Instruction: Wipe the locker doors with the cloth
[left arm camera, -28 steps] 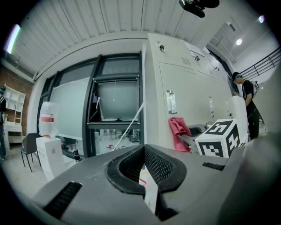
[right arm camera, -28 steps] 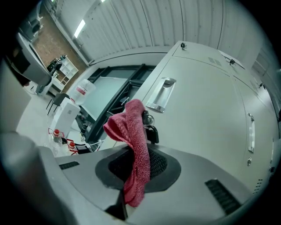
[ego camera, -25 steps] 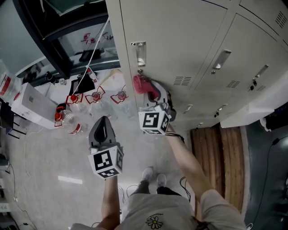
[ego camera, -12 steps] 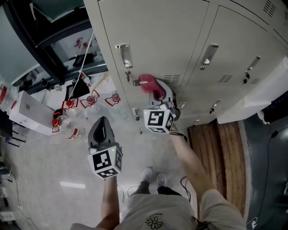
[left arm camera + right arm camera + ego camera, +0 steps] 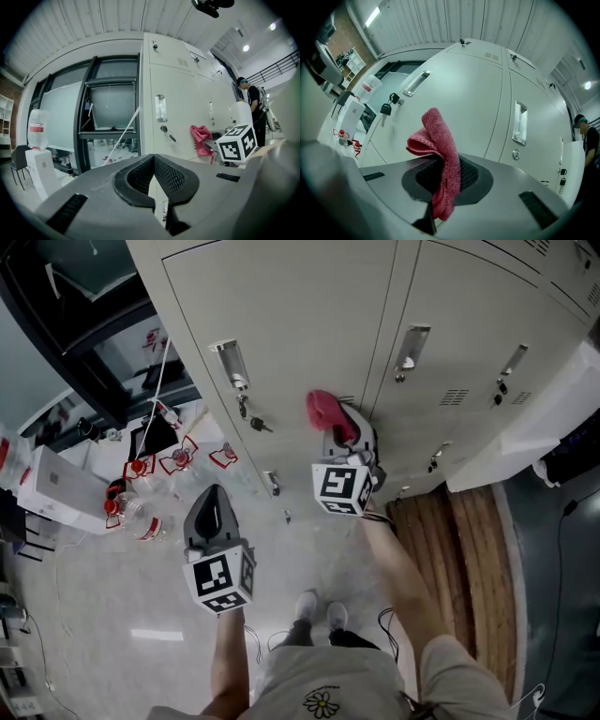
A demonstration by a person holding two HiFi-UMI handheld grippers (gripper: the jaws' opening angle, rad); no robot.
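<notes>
The right gripper (image 5: 344, 439) is up at the bank of grey lockers, its fingers (image 5: 471, 173) pinching a red cloth (image 5: 325, 412) that stands out of them in a folded loop and droops over on 1 side. In the head view the cloth sits by the seam between 2 locker doors (image 5: 300, 334), low down by a small vent, very near the metal; I cannot tell whether it actually presses against it. The right gripper view shows the cloth (image 5: 439, 140) bunched between the dark ribbed pads, with the doors filling the background: the left one has a recessed handle (image 5: 415, 83) and a bunch of keys (image 5: 388, 106) hanging from its lock, the right one an upright handle (image 5: 519, 123) with a round lock just under it. The left gripper (image 5: 215, 495) hangs lower and well apart from the lockers, out over the pale floor (image 5: 103, 615), pointing toward them. Its fingers (image 5: 140, 176) are pressed together at the tips with nothing between them. Off to the left, on the floor by a dark-framed window, stand some clear bottles (image 5: 141, 512) with red labels and a white box (image 5: 52, 486). To the right, at the foot of the lockers, lie wooden planks (image 5: 469, 568). The person's pale shoes (image 5: 319, 608) show below the grippers.
</notes>
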